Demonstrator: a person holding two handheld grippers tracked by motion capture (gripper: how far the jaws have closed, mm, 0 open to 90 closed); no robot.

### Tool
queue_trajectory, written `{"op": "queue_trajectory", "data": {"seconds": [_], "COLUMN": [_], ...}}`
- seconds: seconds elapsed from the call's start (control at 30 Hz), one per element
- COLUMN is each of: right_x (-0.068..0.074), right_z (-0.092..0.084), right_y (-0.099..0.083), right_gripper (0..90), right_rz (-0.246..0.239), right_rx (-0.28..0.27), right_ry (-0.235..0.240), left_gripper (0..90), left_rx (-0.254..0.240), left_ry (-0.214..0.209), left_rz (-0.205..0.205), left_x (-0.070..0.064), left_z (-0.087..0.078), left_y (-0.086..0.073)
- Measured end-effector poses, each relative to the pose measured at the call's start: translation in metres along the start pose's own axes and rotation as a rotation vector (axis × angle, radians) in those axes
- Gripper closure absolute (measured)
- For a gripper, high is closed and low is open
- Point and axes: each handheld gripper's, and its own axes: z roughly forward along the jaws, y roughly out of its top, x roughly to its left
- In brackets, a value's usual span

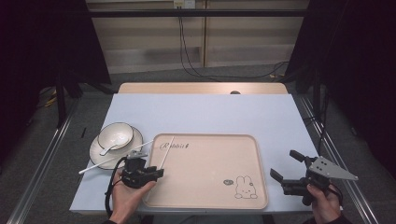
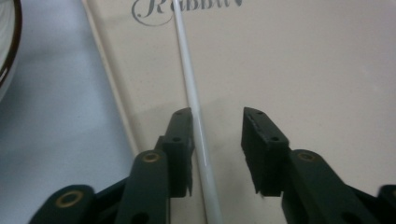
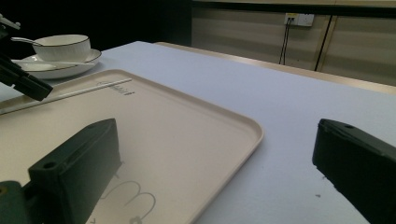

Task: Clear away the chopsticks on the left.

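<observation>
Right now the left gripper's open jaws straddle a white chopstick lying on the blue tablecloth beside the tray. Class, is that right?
Not quite. The left gripper does straddle the white chopstick with open jaws, but the chopstick lies on the beige tray, not the tablecloth, as the left gripper view shows.

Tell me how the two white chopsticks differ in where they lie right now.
One chopstick lies flat inside the tray, between the open jaws of the left gripper. The other chopstick lies outside the tray, slanting from the table across the plate that holds the bowl. The tray one points away from the person; the other lies more crosswise. Both look thin, white and alike.
</observation>
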Motion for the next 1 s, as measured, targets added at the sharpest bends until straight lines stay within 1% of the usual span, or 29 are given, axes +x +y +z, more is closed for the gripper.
{"op": "queue_trajectory", "data": {"seconds": [0.03,0.07,0.1,0.13,0.17,0.2,0.27,0.3,0.33,0.37,0.4,0.43,0.47,0.5,0.53,0.57,0.6,0.63,0.67,0.7,0.73,0.8,0.83,0.87,0.9,0.93,0.97,1.0], "right_x": [0.000,0.000,0.000,0.000,0.000,0.000,0.000,0.000,0.000,0.000,0.000,0.000,0.000,0.000,0.000,0.000,0.000,0.000,0.000,0.000,0.000,0.000,0.000,0.000,0.000,0.000,0.000,0.000], "right_z": [0.000,0.000,0.000,0.000,0.000,0.000,0.000,0.000,0.000,0.000,0.000,0.000,0.000,0.000,0.000,0.000,0.000,0.000,0.000,0.000,0.000,0.001,0.001,0.001,0.001,0.001,0.001,0.001], "right_y": [0.000,0.000,0.000,0.000,0.000,0.000,0.000,0.000,0.000,0.000,0.000,0.000,0.000,0.000,0.000,0.000,0.000,0.000,0.000,0.000,0.000,0.000,0.000,0.000,0.000,0.000,0.000,0.000], "right_gripper": [0.4,0.4,0.4,0.4,0.4,0.4,0.4,0.4,0.4,0.4,0.4,0.4,0.4,0.4,0.4,0.4,0.4,0.4,0.4,0.4,0.4,0.4,0.4,0.4,0.4,0.4,0.4,0.4], "right_rz": [0.000,-0.002,0.002,-0.005,-0.006,-0.004,-0.003,0.002,-0.004,-0.004,-0.004,-0.002,0.001,0.000,-0.003,-0.003,-0.003,-0.001,0.002,0.002,0.002,0.000,0.000,-0.003,-0.003,0.000,-0.002,0.000], "right_rx": [0.000,-0.002,-0.005,-0.005,-0.005,-0.004,-0.002,-0.004,-0.004,-0.005,-0.004,-0.002,-0.003,-0.003,-0.002,-0.002,-0.002,-0.003,-0.003,-0.003,-0.003,-0.005,-0.005,-0.002,-0.002,-0.006,-0.004,-0.003], "right_ry": [0.000,-0.001,-0.001,0.002,0.002,0.001,0.001,-0.002,0.002,0.001,0.000,0.000,-0.003,-0.003,-0.003,-0.003,-0.003,-0.005,-0.006,-0.006,-0.006,-0.005,-0.005,-0.002,-0.002,-0.007,-0.005,-0.003], "left_gripper": [58.1,54.0,51.3,46.3,43.5,40.1,28.9,27.1,25.9,23.5,20.9,18.0,15.8,14.4,11.5,10.7,8.9,6.0,5.0,5.0,5.0,4.9,4.9,4.7,3.3,2.3,2.3,2.4], "left_rx": [0.000,-0.019,-0.019,-0.069,-0.088,-0.103,-0.128,-0.128,-0.160,-0.179,-0.183,-0.186,-0.188,-0.192,-0.205,-0.221,-0.232,-0.232,-0.249,-0.251,-0.257,-0.262,-0.262,-0.258,-0.258,-0.265,-0.259,-0.255], "left_ry": [0.000,-0.005,-0.005,-0.030,-0.038,-0.043,-0.045,-0.045,-0.052,-0.045,-0.049,-0.065,-0.079,-0.083,-0.087,-0.077,-0.078,-0.078,-0.098,-0.099,-0.099,-0.109,-0.109,-0.132,-0.132,-0.125,-0.139,-0.143], "left_rz": [0.000,0.028,0.028,0.042,0.057,0.066,0.099,0.099,0.146,0.174,0.188,0.207,0.216,0.239,0.245,0.252,0.253,0.253,0.250,0.258,0.254,0.279,0.279,0.291,0.291,0.298,0.306,0.314], "left_x": [0.000,0.001,0.001,0.003,0.005,0.006,0.006,0.006,0.007,0.007,0.009,0.011,0.014,0.017,0.019,0.023,0.027,0.027,0.035,0.039,0.042,0.049,0.049,0.056,0.056,0.062,0.066,0.069], "left_z": [0.000,-0.005,-0.005,-0.012,-0.015,-0.019,-0.023,-0.023,-0.029,-0.033,-0.035,-0.039,-0.041,-0.044,-0.047,-0.050,-0.054,-0.054,-0.062,-0.066,-0.070,-0.077,-0.077,-0.084,-0.084,-0.089,-0.091,-0.093], "left_y": [0.000,0.000,0.000,0.000,-0.001,-0.001,-0.001,-0.001,-0.003,-0.004,-0.004,-0.004,-0.005,-0.006,-0.007,-0.008,-0.009,-0.009,-0.013,-0.014,-0.016,-0.019,-0.019,-0.020,-0.020,-0.022,-0.022,-0.023]}}
